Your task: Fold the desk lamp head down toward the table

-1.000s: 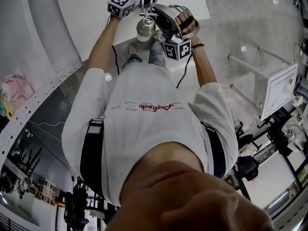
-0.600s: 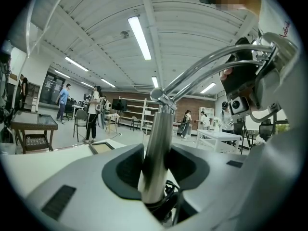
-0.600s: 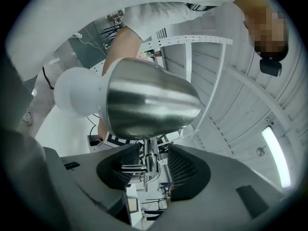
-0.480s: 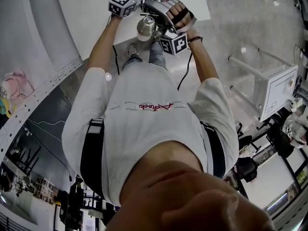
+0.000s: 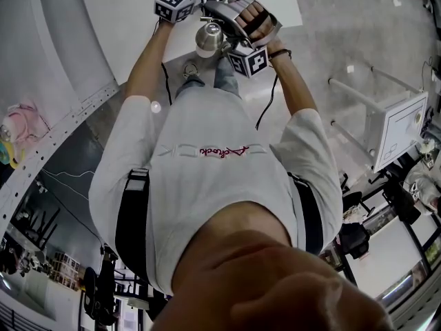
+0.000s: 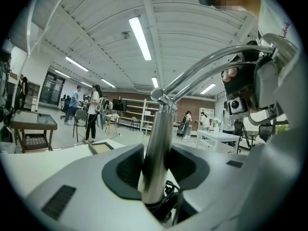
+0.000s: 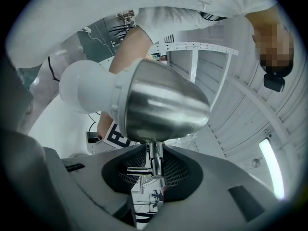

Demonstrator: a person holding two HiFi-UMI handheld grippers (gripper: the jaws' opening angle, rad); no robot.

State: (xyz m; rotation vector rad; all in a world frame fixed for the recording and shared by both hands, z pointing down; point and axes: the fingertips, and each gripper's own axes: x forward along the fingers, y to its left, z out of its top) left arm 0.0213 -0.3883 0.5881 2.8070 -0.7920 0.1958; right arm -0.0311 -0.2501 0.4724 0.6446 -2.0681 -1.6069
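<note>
The left tongs (image 6: 155,177) are clenched on the lamp's chrome post (image 6: 157,143), above the white surface (image 5: 131,26). The right tongs (image 7: 150,177) have just been closing and now grip the thin neck (image 7: 155,154) behind the silver lamp head (image 7: 161,105). That hand has edged higher in the head view than a second ago. A white cabinet (image 5: 400,129) stands well apart. The shirt (image 5: 207,185) bears red script, too small to read.

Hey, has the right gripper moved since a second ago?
Yes. The right gripper has shifted up the head view, farther over the white table, and its jaws have just been closing on the lamp head's stem.
</note>
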